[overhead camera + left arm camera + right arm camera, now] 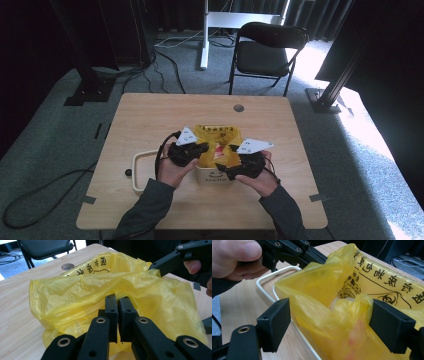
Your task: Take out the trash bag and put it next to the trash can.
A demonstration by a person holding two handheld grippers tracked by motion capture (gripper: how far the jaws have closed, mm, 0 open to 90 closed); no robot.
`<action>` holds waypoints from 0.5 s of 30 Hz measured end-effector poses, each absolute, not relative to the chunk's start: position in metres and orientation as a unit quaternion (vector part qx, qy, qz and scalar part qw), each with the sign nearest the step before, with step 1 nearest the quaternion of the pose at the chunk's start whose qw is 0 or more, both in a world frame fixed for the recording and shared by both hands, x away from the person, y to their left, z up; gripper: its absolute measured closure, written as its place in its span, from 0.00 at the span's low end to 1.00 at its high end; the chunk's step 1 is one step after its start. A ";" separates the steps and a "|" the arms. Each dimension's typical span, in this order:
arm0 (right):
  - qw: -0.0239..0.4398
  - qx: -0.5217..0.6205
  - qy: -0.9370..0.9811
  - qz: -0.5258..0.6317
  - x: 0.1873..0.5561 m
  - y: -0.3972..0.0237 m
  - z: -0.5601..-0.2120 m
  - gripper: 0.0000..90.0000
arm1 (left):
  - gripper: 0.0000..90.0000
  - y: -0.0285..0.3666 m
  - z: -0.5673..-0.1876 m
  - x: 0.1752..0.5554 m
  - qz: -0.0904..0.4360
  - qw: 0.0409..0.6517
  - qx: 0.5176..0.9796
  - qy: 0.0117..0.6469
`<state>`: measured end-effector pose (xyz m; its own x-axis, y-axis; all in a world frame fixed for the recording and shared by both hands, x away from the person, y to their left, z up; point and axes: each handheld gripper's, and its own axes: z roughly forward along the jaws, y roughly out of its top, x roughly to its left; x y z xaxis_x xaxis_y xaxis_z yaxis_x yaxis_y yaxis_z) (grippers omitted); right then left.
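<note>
My left gripper (117, 301) was pinching a fold of the yellow bag (75, 300) at its near rim, jaws pressed together on the film. My right gripper (329, 322) stood spread, with the bag's other rim bunched between its jaws but not pressed. The bag sat in the white bin (265, 281) between my hands, so the loose rim lay straight ahead of the right jaws.

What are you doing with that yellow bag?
A person is fitting a yellow plastic bag into a small white bin on the wooden table. The left gripper is pinched shut on a fold of the bag. The right gripper is open, with bag plastic between its jaws.
</note>
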<state>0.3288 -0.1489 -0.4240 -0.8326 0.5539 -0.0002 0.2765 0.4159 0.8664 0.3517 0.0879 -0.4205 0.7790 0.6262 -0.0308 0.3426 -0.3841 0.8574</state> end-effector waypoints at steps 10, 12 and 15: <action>0.179 0.252 0.838 0.449 0.330 -0.139 -0.421 0.69 | 0.96 0.086 -0.421 0.350 0.149 0.469 0.821 0.290; 0.179 0.252 0.840 0.447 0.330 -0.141 -0.421 0.73 | 0.95 0.085 -0.421 0.350 0.150 0.469 0.821 0.289; 0.175 0.253 0.838 0.450 0.329 -0.144 -0.420 0.66 | 0.95 0.085 -0.421 0.350 0.151 0.471 0.820 0.290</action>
<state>0.3286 -0.1440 -0.4203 -0.8109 0.5815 -0.0660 0.2663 0.4671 0.8432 0.3498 0.0851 -0.4211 0.7867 0.6168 -0.0262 0.3334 -0.3888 0.8589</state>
